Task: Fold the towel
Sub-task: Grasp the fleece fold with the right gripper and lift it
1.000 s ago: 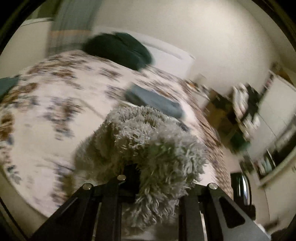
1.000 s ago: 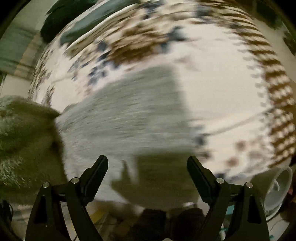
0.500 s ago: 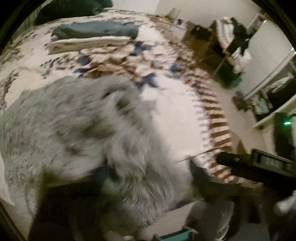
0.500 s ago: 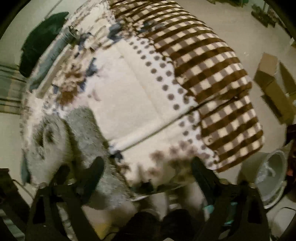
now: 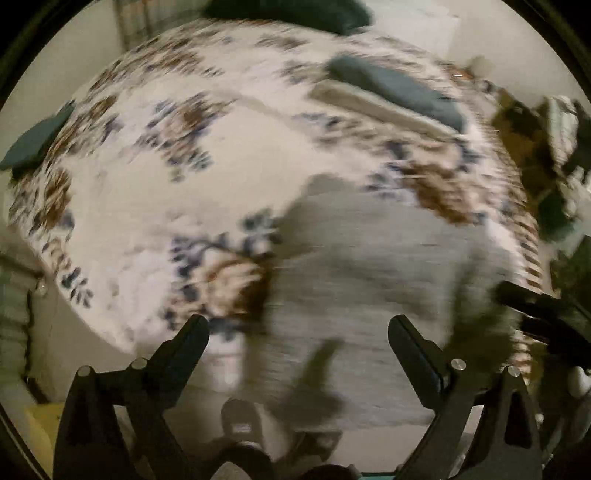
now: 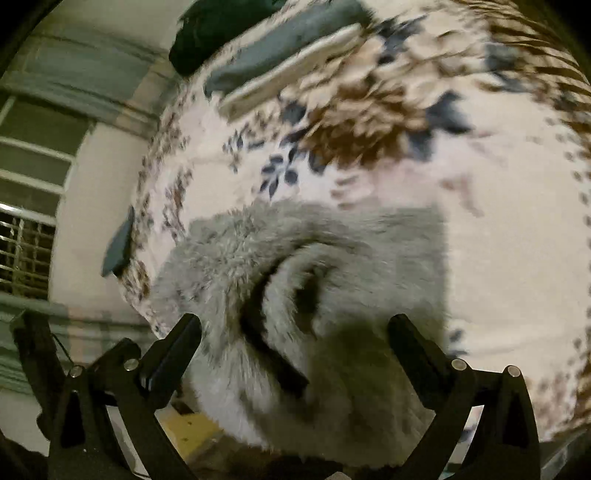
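A shaggy grey towel (image 5: 369, 273) lies in a heap on the flowered bedspread (image 5: 240, 155), close to the bed's near edge. My left gripper (image 5: 297, 332) hangs just above it, open, with nothing between its fingers. In the right wrist view the towel (image 6: 332, 251) is bunched, with a raised fold and a dark slit along it. The right gripper (image 6: 295, 332) is open over that fold and holds nothing. A black bar (image 5: 535, 306) at the right edge of the left wrist view looks like part of the other gripper. Both views are blurred.
A folded teal towel on a cream one (image 5: 399, 92) (image 6: 288, 48) lies at the back of the bed, before a dark green pillow (image 6: 207, 33). Another teal cloth (image 5: 33, 140) (image 6: 118, 243) sits at the bed's left edge. Cluttered furniture (image 5: 535, 147) stands right.
The left gripper held the bunched towel a second ago; it has let go and now stands open above it. The towel dropped onto the bed. The right gripper stayed open and swung back over the towel.
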### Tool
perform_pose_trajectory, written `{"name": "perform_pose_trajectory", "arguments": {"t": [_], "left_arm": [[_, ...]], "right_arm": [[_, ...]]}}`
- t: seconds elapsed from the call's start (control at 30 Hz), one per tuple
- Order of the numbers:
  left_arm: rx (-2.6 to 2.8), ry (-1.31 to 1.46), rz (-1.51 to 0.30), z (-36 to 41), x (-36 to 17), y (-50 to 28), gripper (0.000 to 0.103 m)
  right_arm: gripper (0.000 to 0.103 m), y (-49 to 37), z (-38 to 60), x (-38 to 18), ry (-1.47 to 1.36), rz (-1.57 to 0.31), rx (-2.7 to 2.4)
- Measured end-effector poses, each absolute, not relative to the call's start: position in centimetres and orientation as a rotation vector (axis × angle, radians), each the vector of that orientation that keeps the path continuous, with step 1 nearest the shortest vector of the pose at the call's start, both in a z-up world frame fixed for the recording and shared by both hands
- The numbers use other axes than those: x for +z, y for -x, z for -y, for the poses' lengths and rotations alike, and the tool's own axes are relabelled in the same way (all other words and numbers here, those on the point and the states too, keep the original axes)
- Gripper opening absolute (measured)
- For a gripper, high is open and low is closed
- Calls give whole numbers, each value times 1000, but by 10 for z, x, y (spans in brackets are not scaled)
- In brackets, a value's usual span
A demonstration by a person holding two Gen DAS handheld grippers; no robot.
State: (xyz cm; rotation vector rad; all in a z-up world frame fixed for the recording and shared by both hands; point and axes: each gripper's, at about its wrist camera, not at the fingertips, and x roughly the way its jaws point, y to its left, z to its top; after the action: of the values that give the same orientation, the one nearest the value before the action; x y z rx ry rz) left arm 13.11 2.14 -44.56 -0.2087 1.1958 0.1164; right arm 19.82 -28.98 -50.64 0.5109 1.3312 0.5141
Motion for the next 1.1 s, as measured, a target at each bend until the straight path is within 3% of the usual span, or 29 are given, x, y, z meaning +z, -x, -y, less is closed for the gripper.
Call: {"name": "perform_pose_trajectory", "arguments": {"t": [0.07, 0.13, 0.17, 0.2, 0.4, 0.53, 0.63, 0.7, 0.73, 0.77, 0.87, 0.9, 0.93, 0.97, 1.1], "left_arm": [[143, 221, -1231, -35, -464, -137, 99], [140, 245, -1236, -43, -472, -141, 99], [141, 259, -1240, -43, -474, -144, 99], [130, 289, -1234, -44, -474, -147, 99], [61, 380, -1190, -31, -459, -172, 99], [-3, 373, -1250, -7, -478, -208, 99], [-9, 354, -1296, 4, -494, -225, 99], [-11, 341, -1292, 4, -493, -230, 99], [-14, 336, -1286, 3, -492, -230, 99], [-16, 336, -1285, 1, -492, -231, 99], [-13, 366, -1294, -5, -495, -227, 99], [-11, 376, -1297, -6, -496, -227, 99], [-11, 386, -1299, -7, -497, -227, 99], [-8, 389, -1301, -8, -497, -227, 99], [-29, 387, -1311, -5, -501, -232, 99]], "right_arm": [[102, -204, 277, -513, -447, -1369, 467], [81, -204, 281, -512, -466, -1382, 437], [32, -203, 289, -510, -485, -1370, 416], [22, -202, 298, -508, -513, -1366, 394], [20, -176, 363, -480, -668, -1317, 253], [24, -166, 382, -497, -555, -1406, 121], [46, -163, 392, -527, -620, -1523, 87], [69, -152, 405, -521, -776, -1462, 130], [75, -147, 408, -517, -819, -1437, 145], [81, -138, 412, -514, -855, -1417, 148], [81, -116, 406, -538, -968, -1494, 168], [72, -111, 403, -548, -996, -1519, 176], [52, -105, 399, -558, -1026, -1530, 185], [13, -100, 395, -564, -1034, -1535, 188], [14, -91, 392, -574, -882, -1602, 101]]}}
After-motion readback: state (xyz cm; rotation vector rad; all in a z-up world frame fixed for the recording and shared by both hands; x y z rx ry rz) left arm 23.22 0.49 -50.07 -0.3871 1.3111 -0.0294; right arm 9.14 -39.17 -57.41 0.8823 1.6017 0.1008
